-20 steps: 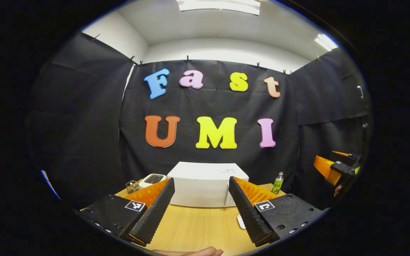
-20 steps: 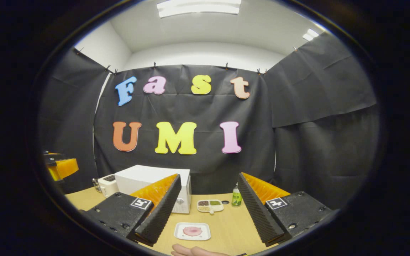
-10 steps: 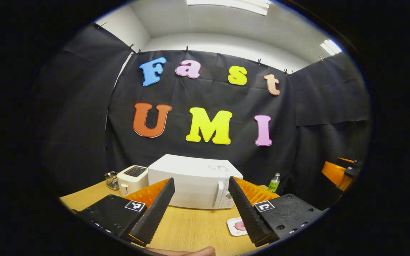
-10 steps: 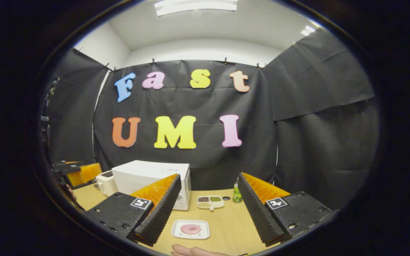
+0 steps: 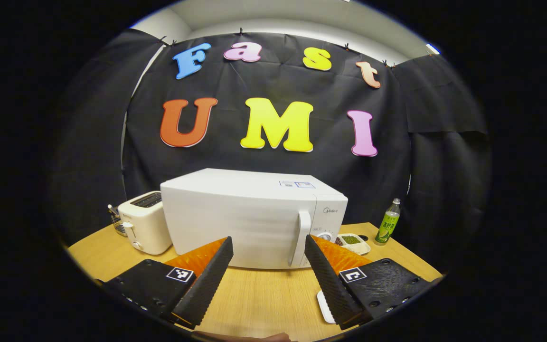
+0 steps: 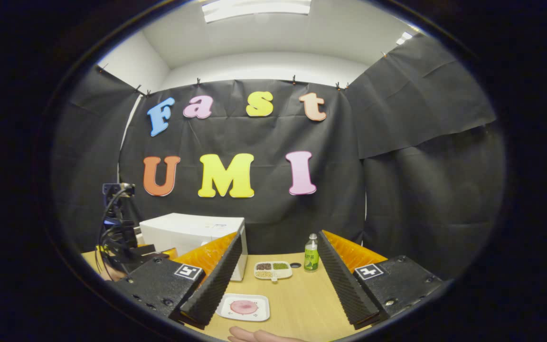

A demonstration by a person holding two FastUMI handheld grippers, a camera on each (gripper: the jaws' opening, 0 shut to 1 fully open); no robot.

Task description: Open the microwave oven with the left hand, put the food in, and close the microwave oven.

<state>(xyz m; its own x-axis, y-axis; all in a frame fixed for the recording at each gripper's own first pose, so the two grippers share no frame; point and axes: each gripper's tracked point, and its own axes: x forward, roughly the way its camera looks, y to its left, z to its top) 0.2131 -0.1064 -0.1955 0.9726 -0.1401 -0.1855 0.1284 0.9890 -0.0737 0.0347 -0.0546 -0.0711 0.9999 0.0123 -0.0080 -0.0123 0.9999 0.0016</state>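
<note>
Left gripper point(image 5: 266, 266): fingers spread wide, nothing between them, held level and aimed at the microwave oven point(image 5: 249, 216), short of its front and not touching it; the gap frames the lower door, with the vertical door handle point(image 5: 300, 237) just inside the right-hand finger. Judged reason: lined up for the opening pull, which is not yet begun, as the door is shut. Plate of food point(image 6: 244, 307): white rectangular plate with a pink round item, lying on the wooden table point(image 5: 259, 294) in front of the microwave oven and off its handle side; a corner of it peeps out beside the left gripper's right-hand finger point(image 5: 323, 280). Right gripper point(image 6: 280, 278): fingers likewise well apart and empty, hovering above the table, the plate just ahead of and below its left-hand finger, near but untouched; probably waiting to lift the food once the door swings clear. Divided snack dish point(image 6: 273, 269): beside the microwave oven's control-panel side, farther back than the plate. Green bottle point(image 6: 311, 259): upright, just beyond that dish, farther from the oven. Toaster point(image 5: 143, 223): white, standing close against the microwave oven's hinge side. Small wire holder point(image 5: 117, 224): behind the toaster, contents too small to tell.
</note>
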